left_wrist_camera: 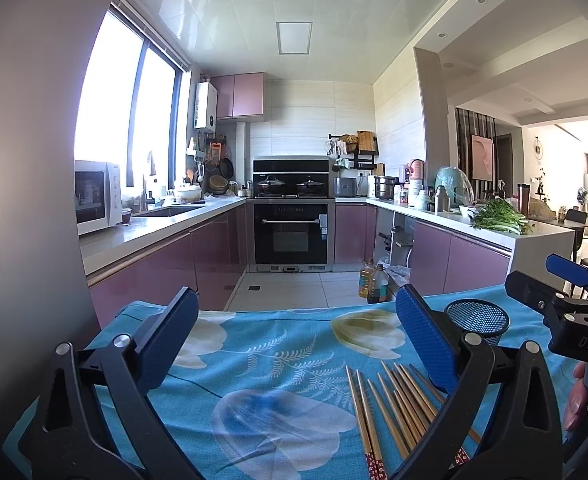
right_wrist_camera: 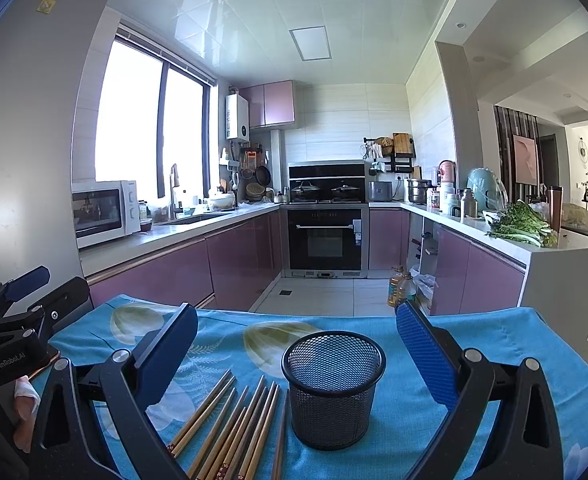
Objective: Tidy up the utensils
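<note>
Nothing is picked up yet: both my left claw (left_wrist_camera: pixel 294 344) and right claw (right_wrist_camera: pixel 296 356) hang wide apart, empty. Next I judge a pinch on the chopsticks (right_wrist_camera: pixel 230 428) lying left of the mesh cup (right_wrist_camera: pixel 333 388).

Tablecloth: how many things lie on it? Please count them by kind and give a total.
Chopsticks: 8
Black mesh cup: 1
Total: 9

Blue floral tablecloth (right_wrist_camera: pixel 474 344) at 6 o'clock. Oven (right_wrist_camera: pixel 324 236) dead centre, two lidded pots (right_wrist_camera: pixel 326 191) on hob above. White microwave (right_wrist_camera: pixel 104 212) at 9 o'clock, sink tap (right_wrist_camera: pixel 173 190) just beside. Leafy greens (right_wrist_camera: pixel 522 224) on counter at 3 o'clock; oil bottles (right_wrist_camera: pixel 400 286) on floor below
</note>
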Tool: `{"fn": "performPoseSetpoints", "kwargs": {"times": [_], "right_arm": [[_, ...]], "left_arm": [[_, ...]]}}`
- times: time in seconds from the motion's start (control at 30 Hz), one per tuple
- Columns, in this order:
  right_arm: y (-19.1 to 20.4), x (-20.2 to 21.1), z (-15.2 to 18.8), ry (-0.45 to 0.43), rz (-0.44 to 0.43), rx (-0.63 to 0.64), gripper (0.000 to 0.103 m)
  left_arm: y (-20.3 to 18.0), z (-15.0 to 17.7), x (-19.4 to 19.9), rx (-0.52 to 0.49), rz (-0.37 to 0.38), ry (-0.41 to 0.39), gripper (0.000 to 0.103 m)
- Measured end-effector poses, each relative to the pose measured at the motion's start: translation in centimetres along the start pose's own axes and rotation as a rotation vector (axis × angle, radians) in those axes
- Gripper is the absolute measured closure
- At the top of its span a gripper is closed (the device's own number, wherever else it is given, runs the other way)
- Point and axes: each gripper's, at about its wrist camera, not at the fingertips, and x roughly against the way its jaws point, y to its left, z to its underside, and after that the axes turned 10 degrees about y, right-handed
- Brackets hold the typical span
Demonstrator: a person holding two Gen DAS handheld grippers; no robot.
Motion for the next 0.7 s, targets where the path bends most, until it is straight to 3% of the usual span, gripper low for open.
{"fn": "performPoseSetpoints", "kwargs": {"times": [0.7], "right_arm": [[0.17,-0.05,0.08,0.008,-0.002,0.003,0.007]], "left_arm": [[0.0,0.17,-0.27,0.002,-0.002,0.022,0.006]]}}
